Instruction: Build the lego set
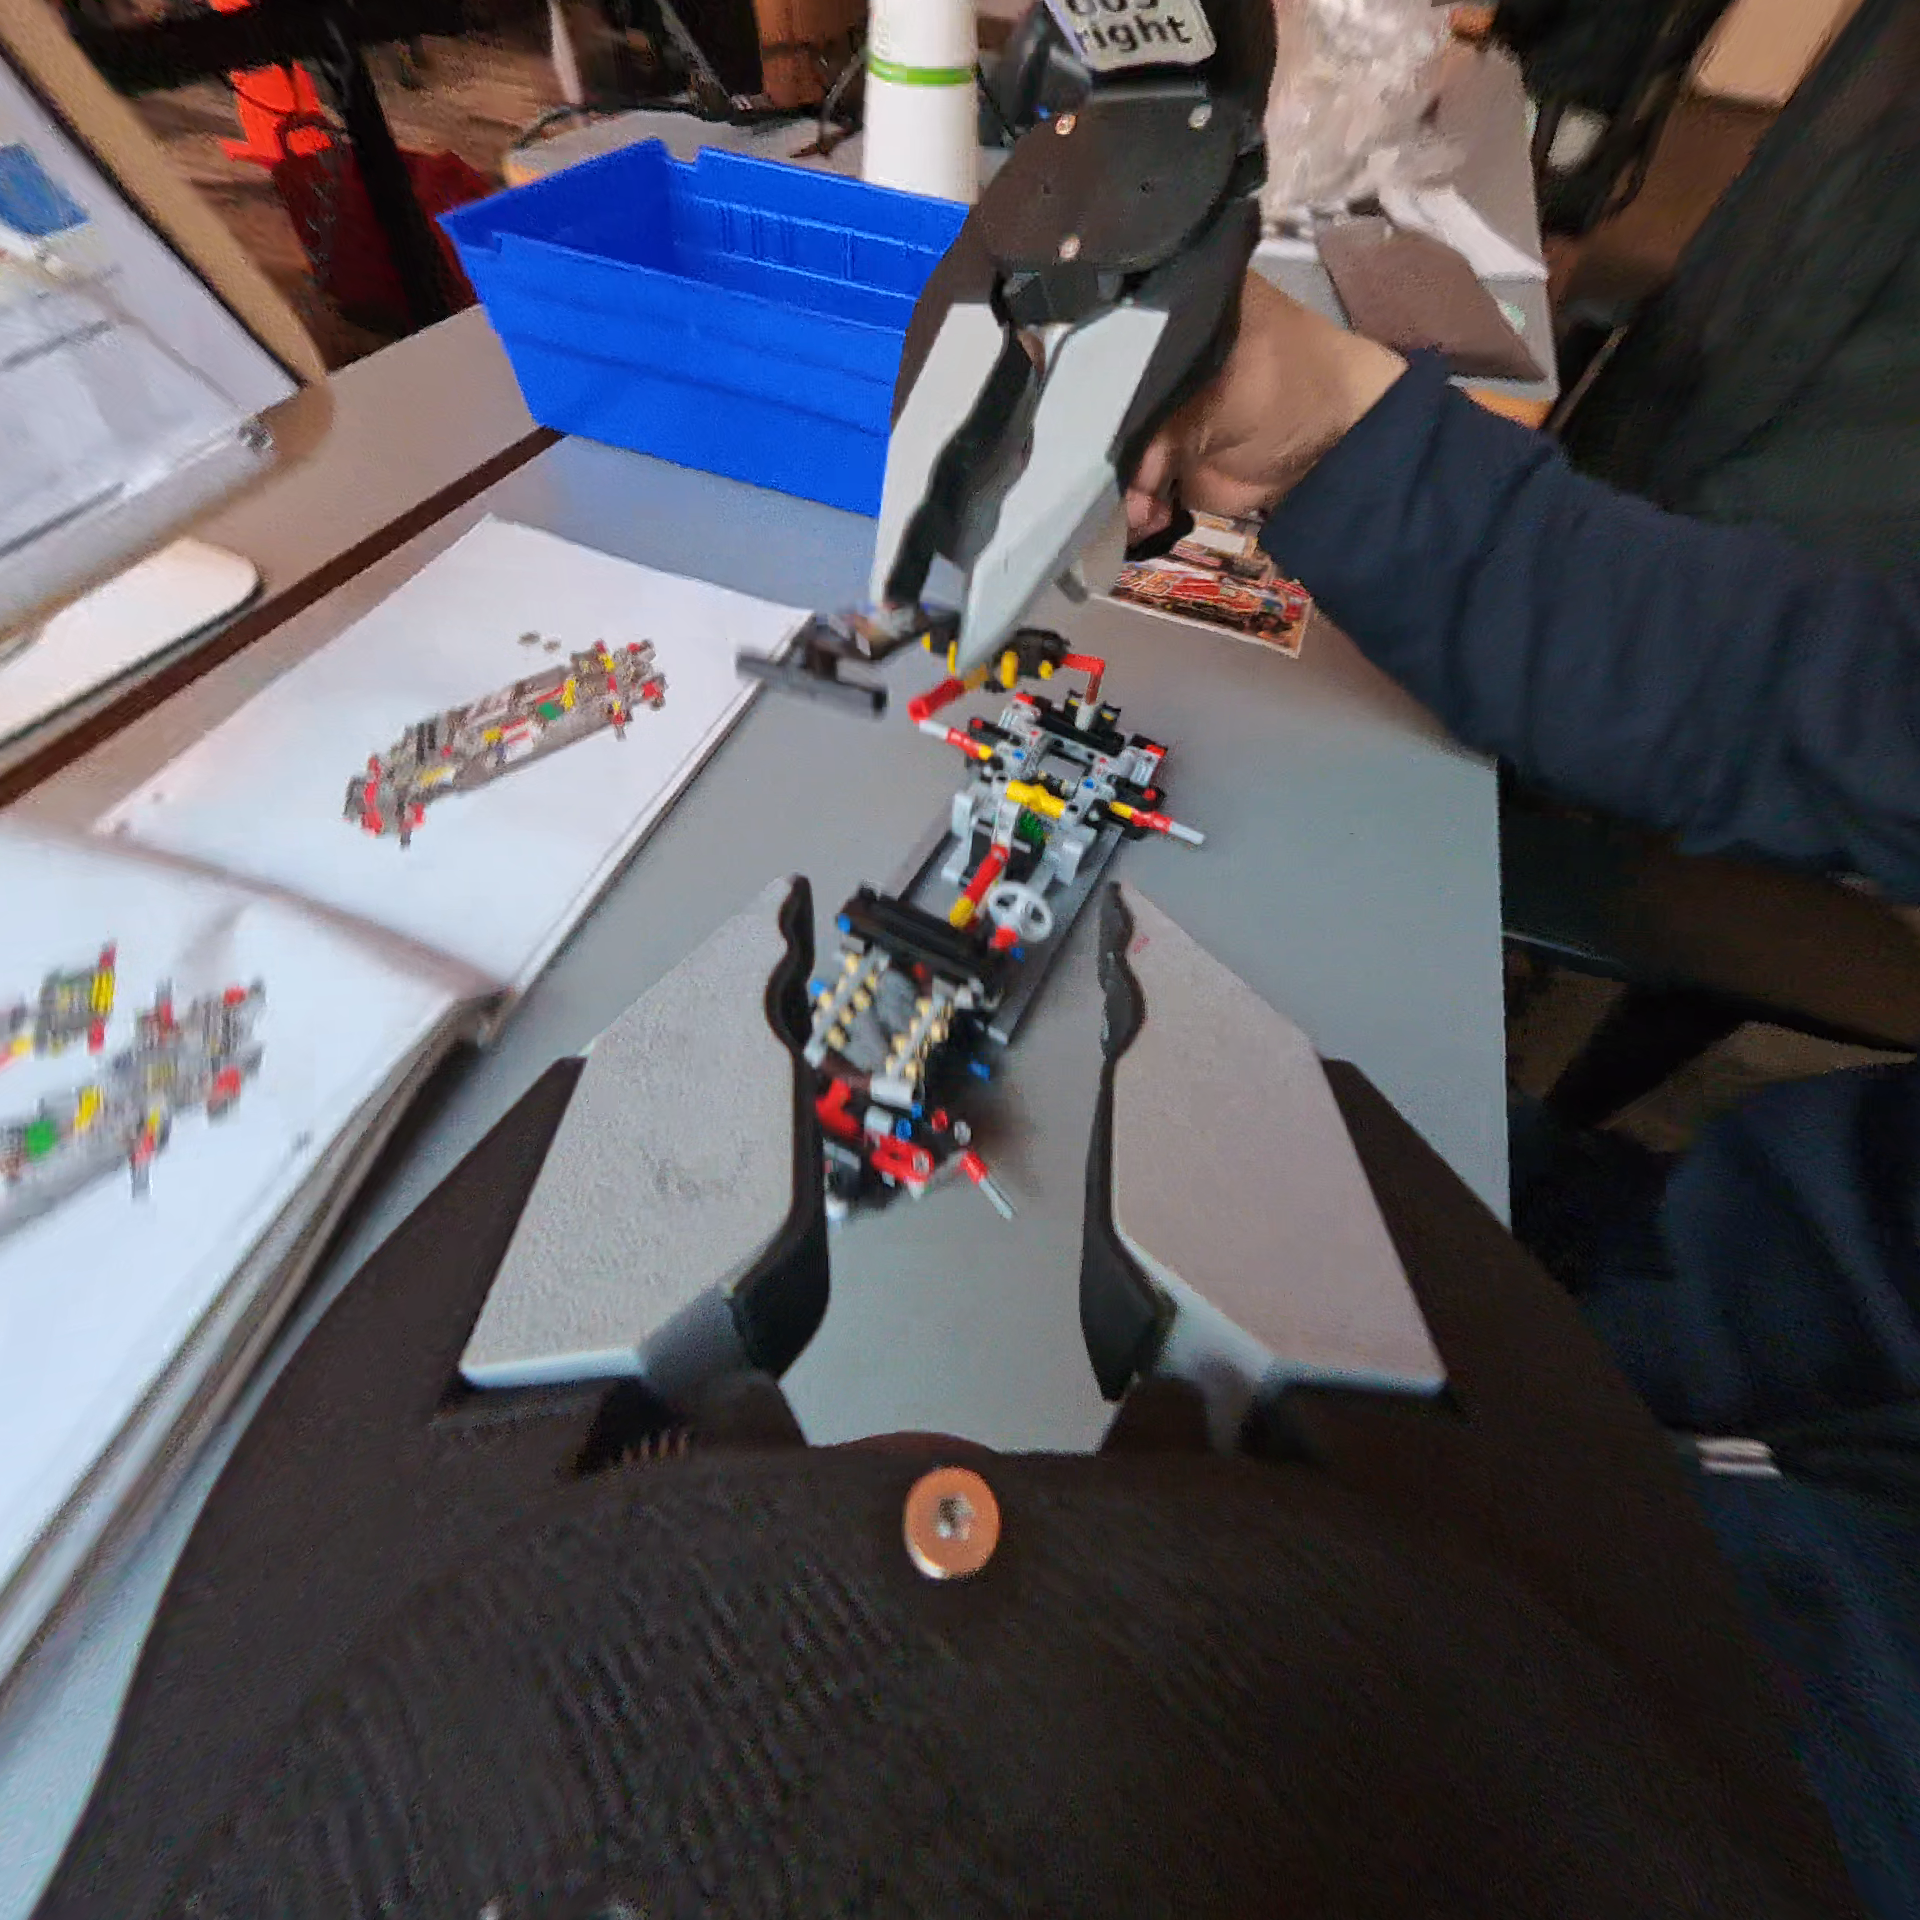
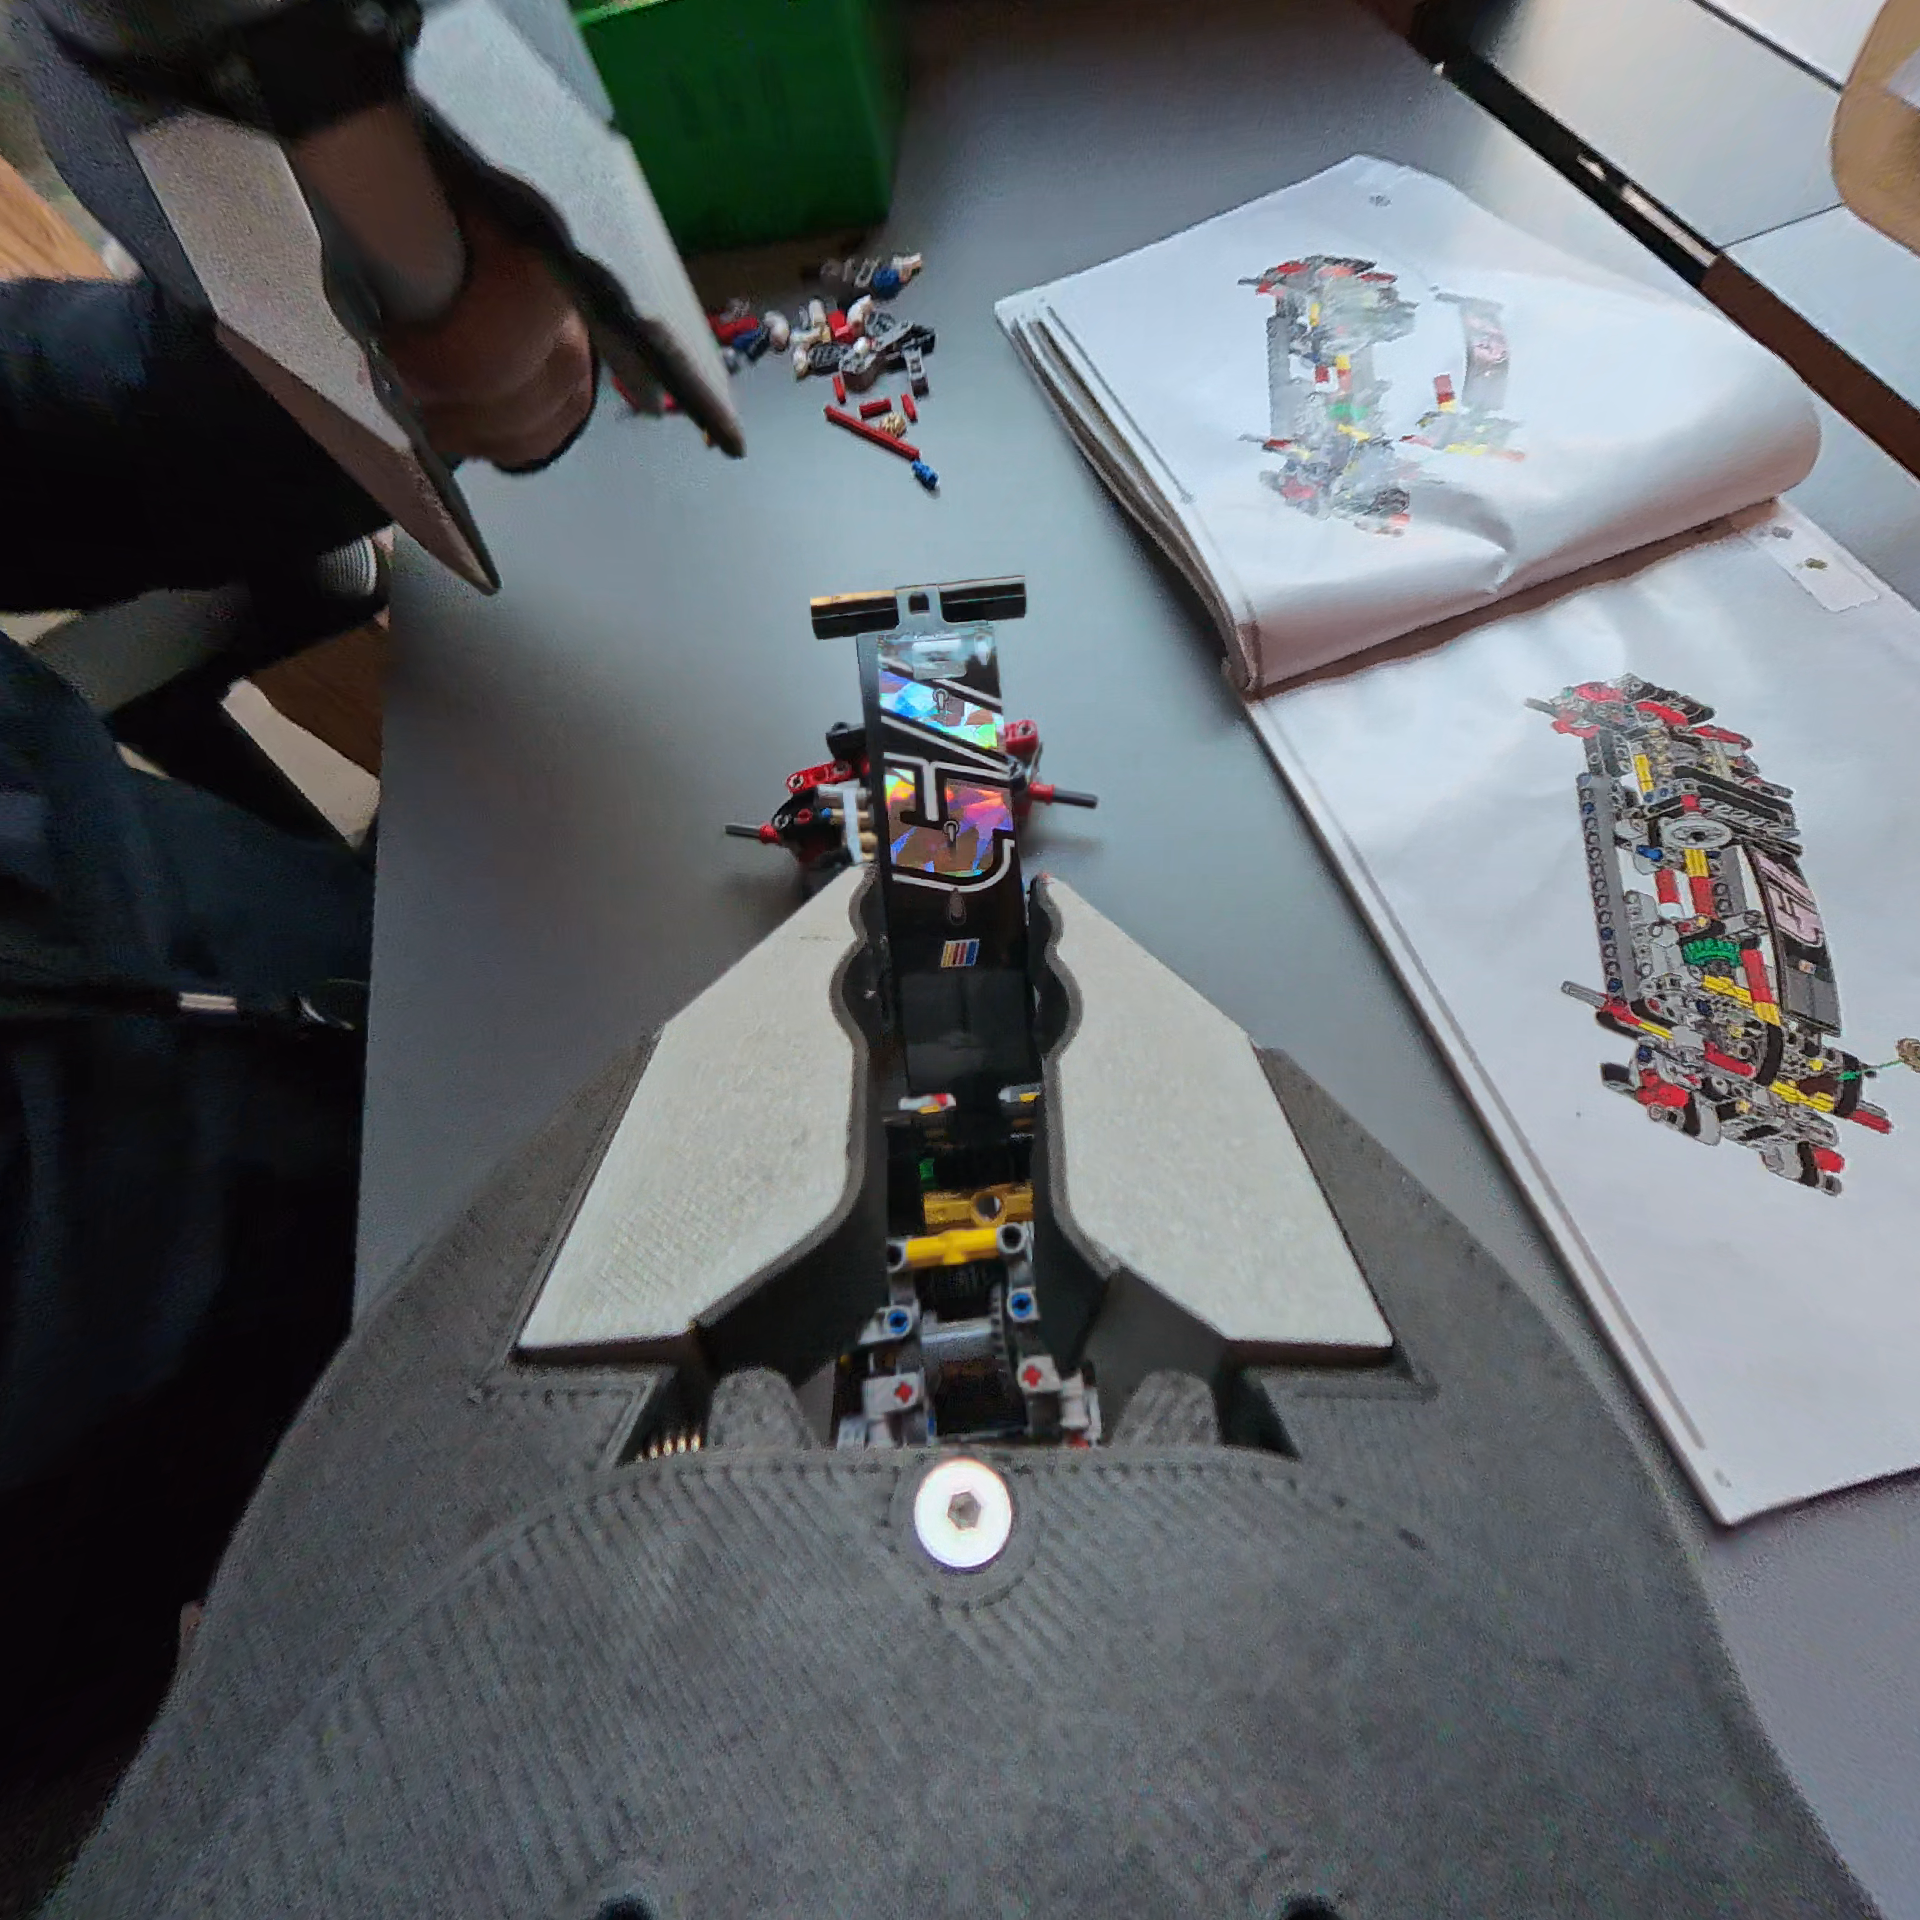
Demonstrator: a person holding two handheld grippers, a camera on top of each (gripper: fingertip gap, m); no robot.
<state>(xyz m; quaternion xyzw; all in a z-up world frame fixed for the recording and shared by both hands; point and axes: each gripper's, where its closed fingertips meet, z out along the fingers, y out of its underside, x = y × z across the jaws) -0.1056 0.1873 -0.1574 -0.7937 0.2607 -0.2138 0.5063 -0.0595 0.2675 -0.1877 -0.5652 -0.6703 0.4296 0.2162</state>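
A brick-built car chassis (image 1: 1049,790) in grey, black, red and yellow lies on the grey table (image 1: 1330,831). My left gripper (image 1: 954,904) is open above its near end, and the right finger (image 1: 1117,966) stands clear of it. In the right wrist view the left gripper (image 2: 603,514) hangs open at the upper left. My right gripper (image 2: 953,894) is shut on a long black panel (image 2: 940,810) with shiny foil stickers, held above the chassis (image 2: 810,816). In the left wrist view the right gripper (image 1: 920,613) holds the panel (image 1: 821,675) over the chassis's far end.
An open instruction book (image 1: 436,727) lies left of the chassis and shows in the right wrist view (image 2: 1455,416). A blue bin (image 1: 707,312) stands behind it. Loose pieces (image 2: 852,343) lie by a green bin (image 2: 748,104). A person's sleeve (image 1: 1558,623) reaches in. About 11 cm separates my left fingertips from my right.
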